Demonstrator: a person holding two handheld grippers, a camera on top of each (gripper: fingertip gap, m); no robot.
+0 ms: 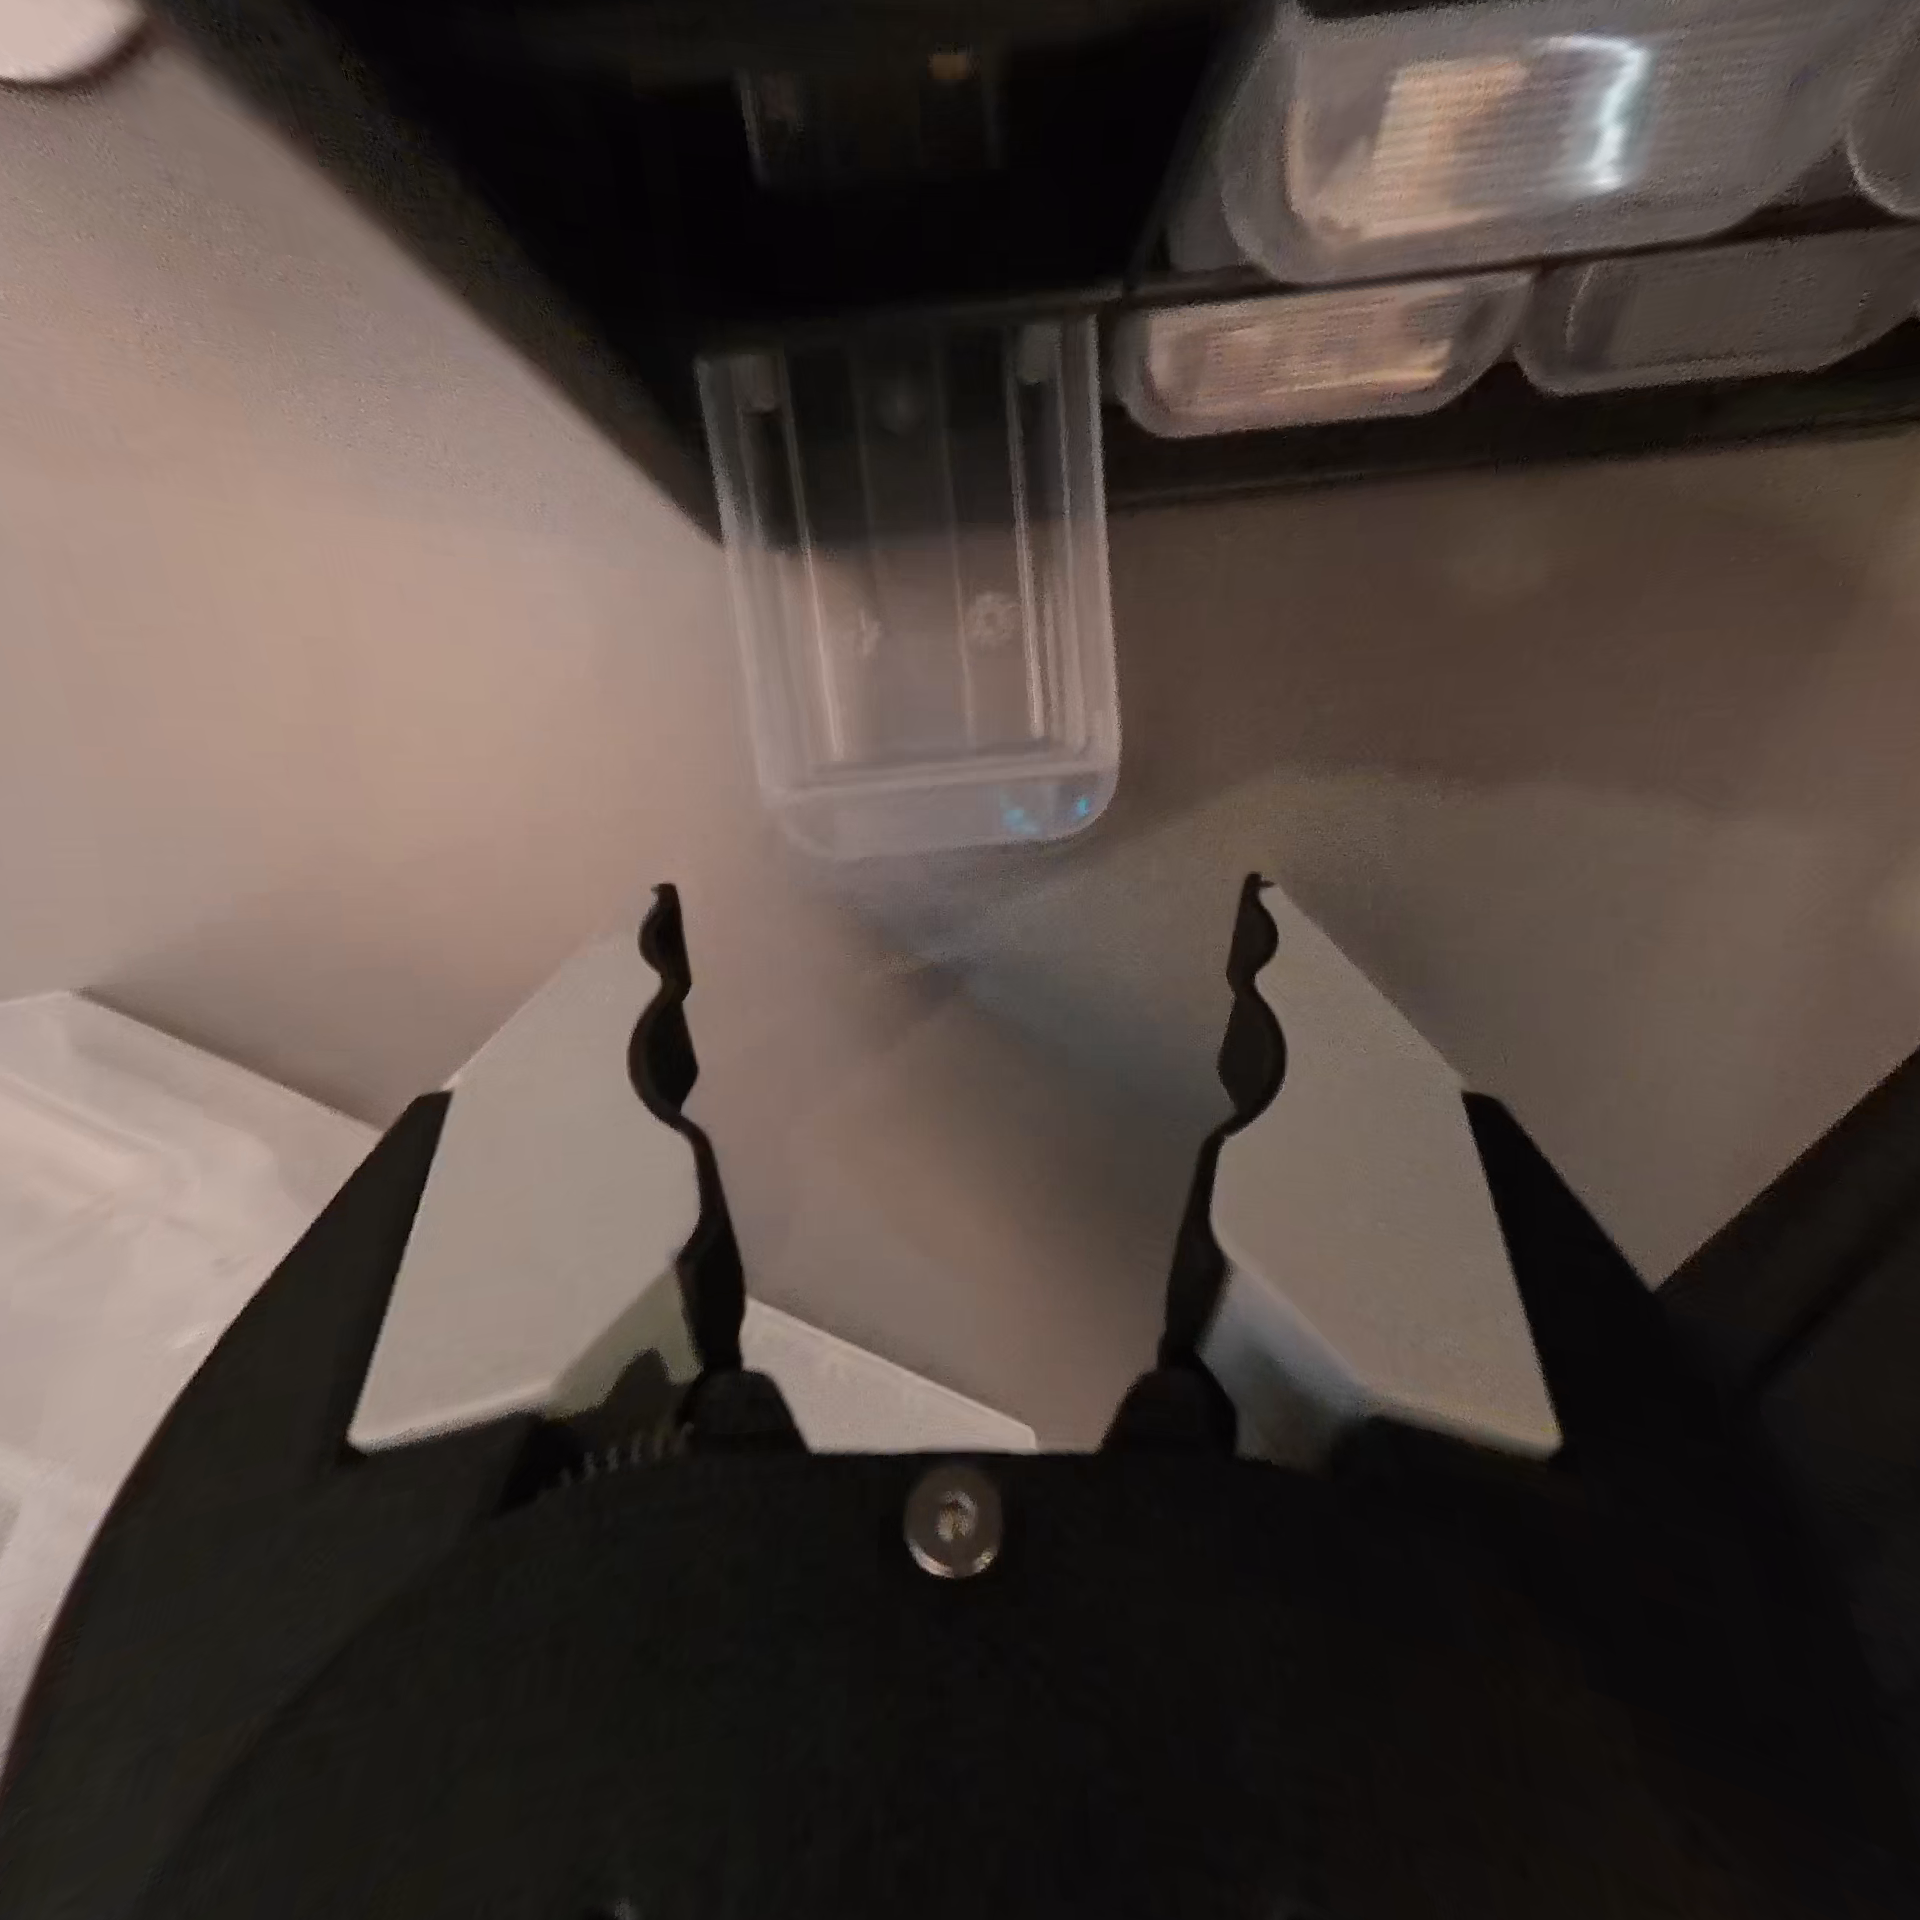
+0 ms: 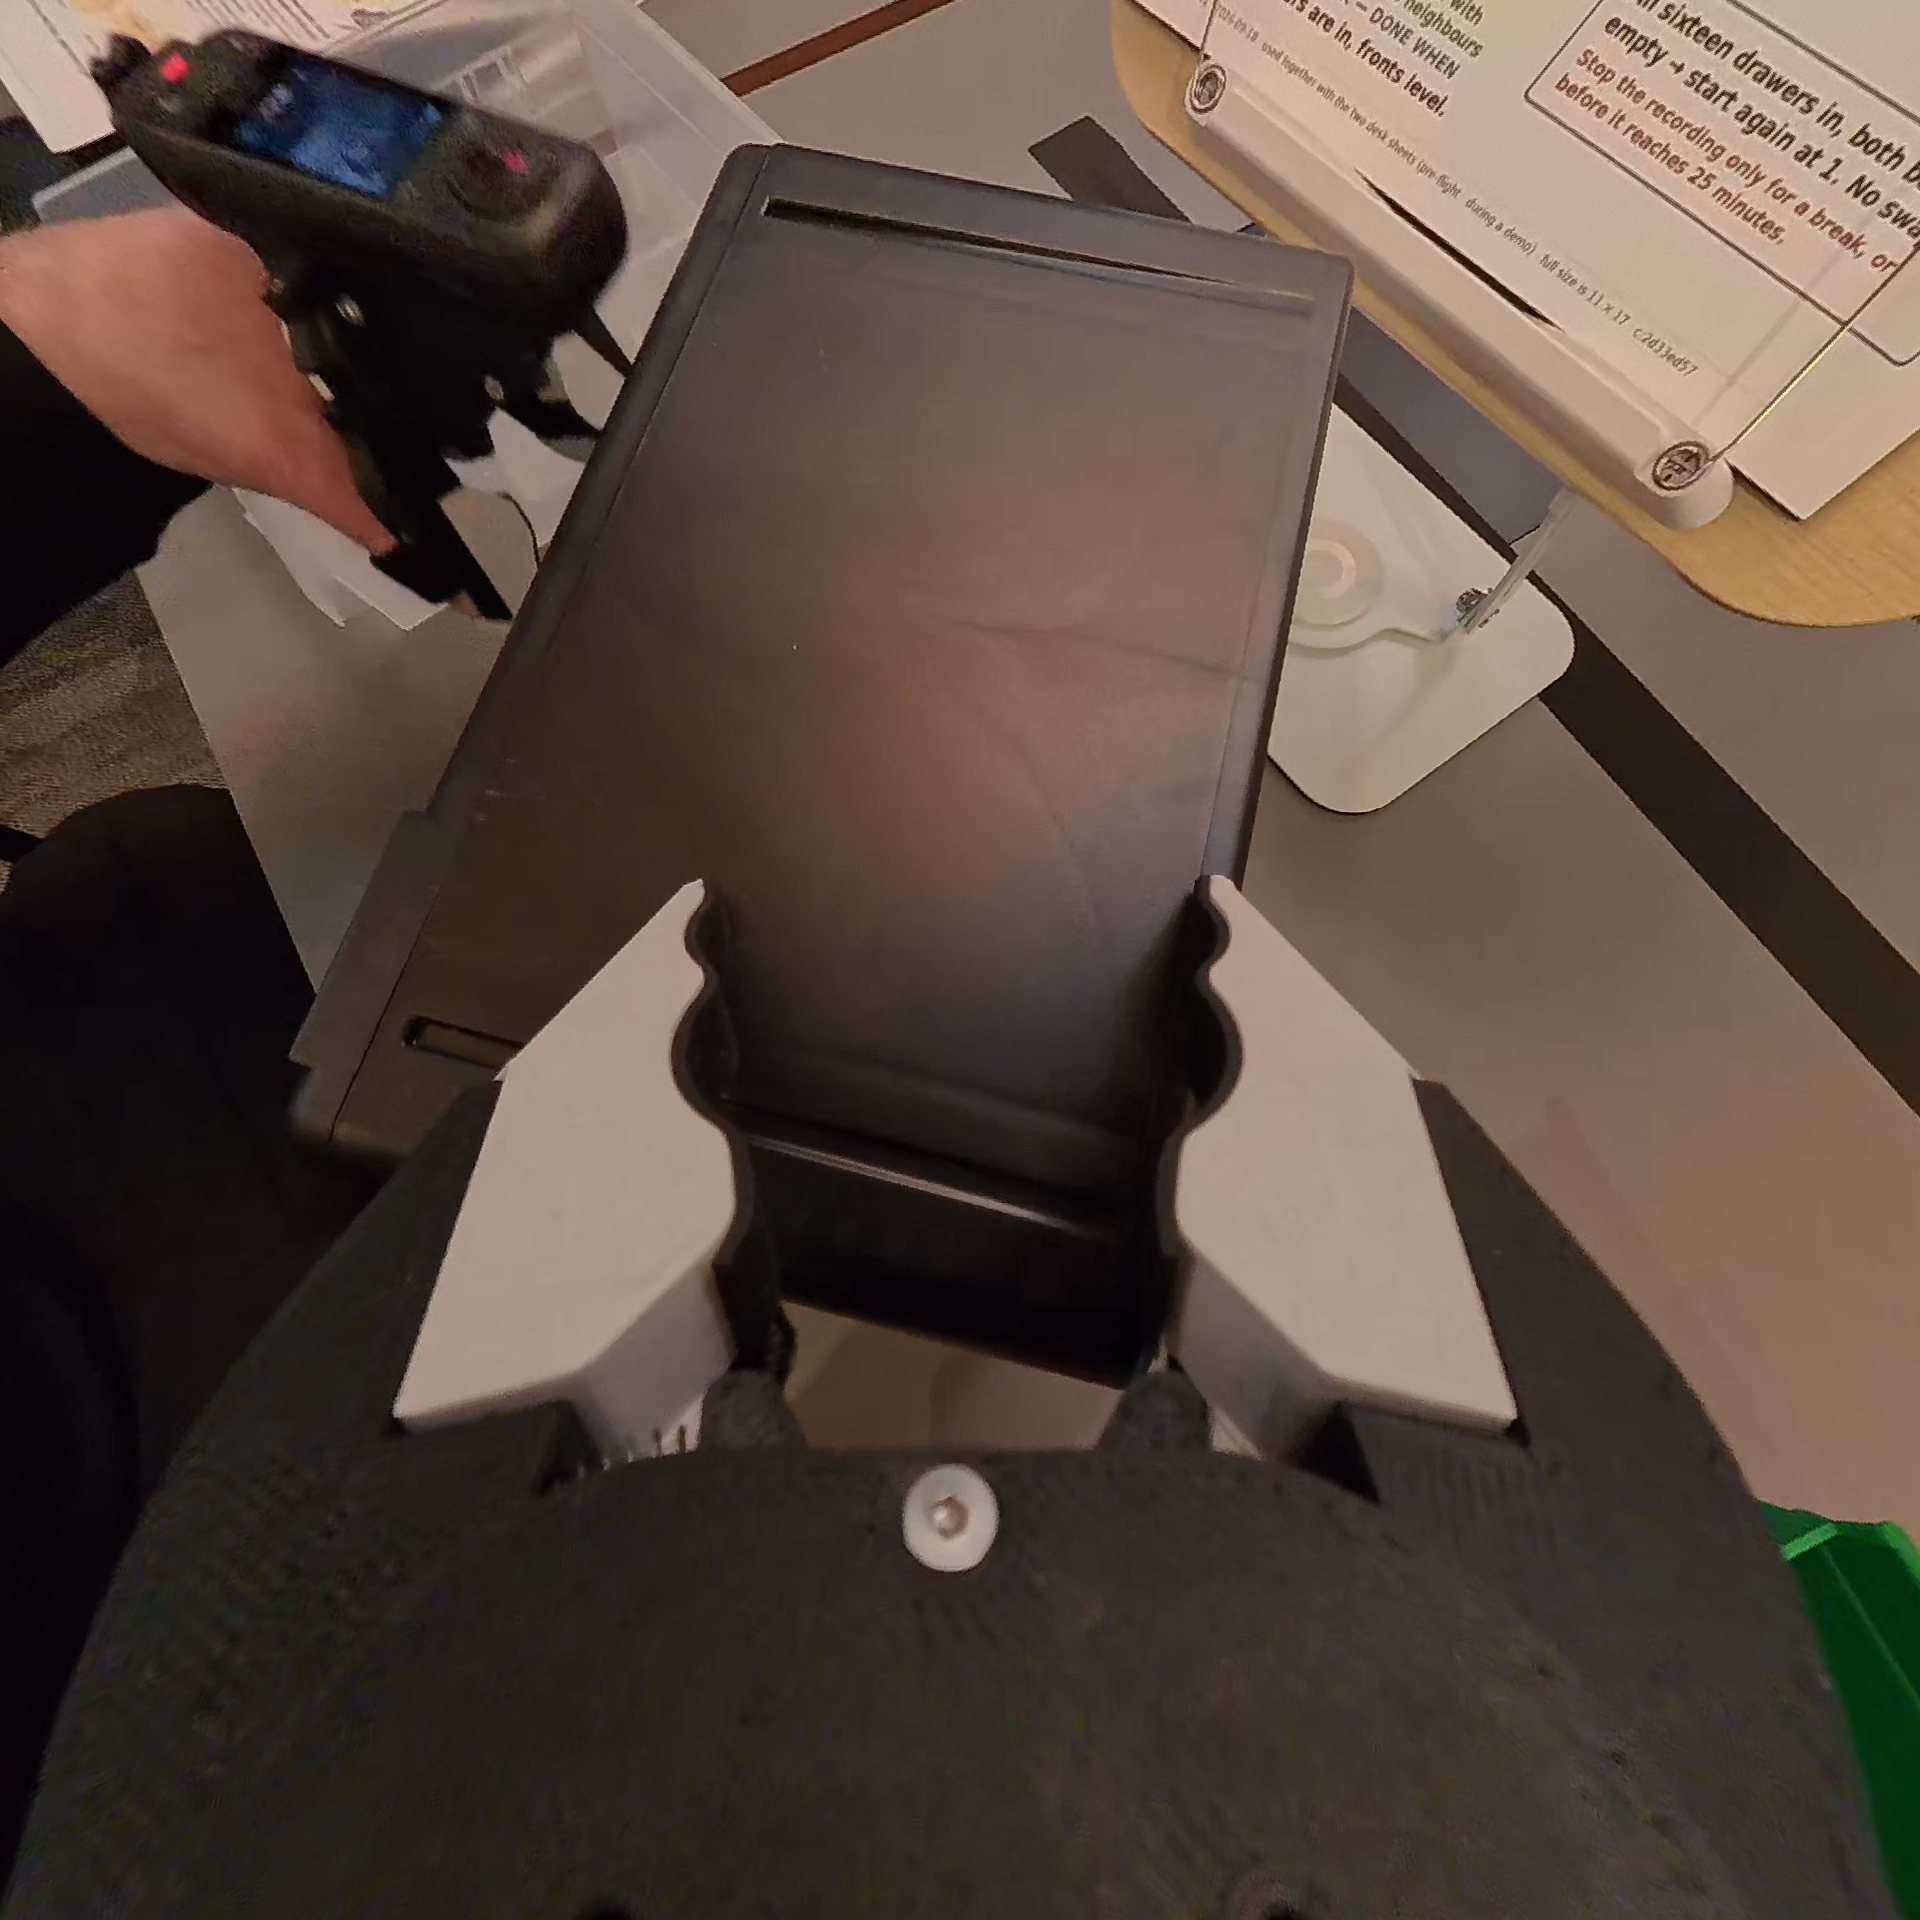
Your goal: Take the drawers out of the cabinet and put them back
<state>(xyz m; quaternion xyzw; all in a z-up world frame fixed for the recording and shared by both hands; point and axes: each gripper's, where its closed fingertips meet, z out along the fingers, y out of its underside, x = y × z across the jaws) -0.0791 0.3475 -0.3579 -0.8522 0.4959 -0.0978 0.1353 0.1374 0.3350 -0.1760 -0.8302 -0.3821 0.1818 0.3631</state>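
Note:
The black cabinet (image 1: pixel 582 260) fills the top of the left wrist view. One clear empty drawer (image 1: pixel 914 623) sticks far out of its lower left slot. My left gripper (image 1: pixel 961 888) is open and empty, just in front of that drawer's front end and not touching it. Other clear drawers (image 1: pixel 1455 156) sit in their slots to the right. In the right wrist view I look down on the cabinet's top (image 2: pixel 935 623). My right gripper (image 2: pixel 954 899) is closed on a black block at the cabinet's near edge. The left gripper (image 2: pixel 416 520), in a hand, is at the cabinet's left side.
A white container (image 1: pixel 156 1195) lies low on the left beside my left gripper. A stand with a printed sheet (image 2: pixel 1558 208) and a white base (image 2: pixel 1434 665) stands right of the cabinet. A clear bin (image 2: pixel 623 94) is behind it. A green object (image 2: pixel 1849 1579) is at the lower right.

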